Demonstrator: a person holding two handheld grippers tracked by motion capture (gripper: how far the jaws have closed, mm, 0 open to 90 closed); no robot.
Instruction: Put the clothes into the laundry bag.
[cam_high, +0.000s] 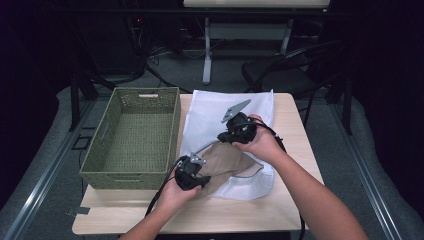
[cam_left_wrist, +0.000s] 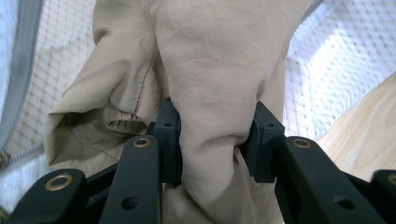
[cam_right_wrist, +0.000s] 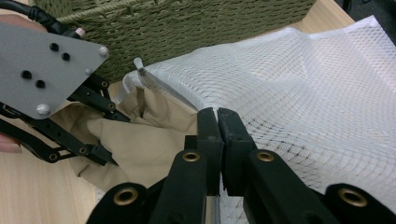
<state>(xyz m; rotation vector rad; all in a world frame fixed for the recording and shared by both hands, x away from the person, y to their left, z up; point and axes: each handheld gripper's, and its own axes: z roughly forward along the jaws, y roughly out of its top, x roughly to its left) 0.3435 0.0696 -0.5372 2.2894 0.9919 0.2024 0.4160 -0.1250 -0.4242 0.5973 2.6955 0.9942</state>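
**Two hand-held grippers, tan garment and white mesh laundry bag on table**

Left gripper (cam_left_wrist: 212, 140): jaws partly closed, pads pressing from both sides on a bunched fold of the tan garment (cam_left_wrist: 205, 70). The cloth is squeezed narrow between the pads and bulges above and below them. In the high view this gripper (cam_high: 192, 175) sits at the near edge of the cloth, held in the person's left hand (cam_high: 172, 195).

Right gripper (cam_right_wrist: 218, 140): jaws pressed together, pinching the edge of the white mesh laundry bag (cam_right_wrist: 317, 107) at its zippered opening. In the high view it (cam_high: 235, 131) is just beyond the garment, held in the right hand (cam_high: 262, 142), with the grey three-cornered plate pointing to the far side.

Tan garment (cam_high: 227, 162): lies at the near left part of the mesh bag, at the bag's mouth, partly against the netting; stitched seam and gathered hem visible.

White mesh laundry bag (cam_high: 210, 112): spread flat across the middle of the wooden table (cam_high: 295, 200), reaching to its far edge.

Green woven basket (cam_high: 135, 135): left of the bag, just beside it.

Brands, labels, writing: none legible on any item.
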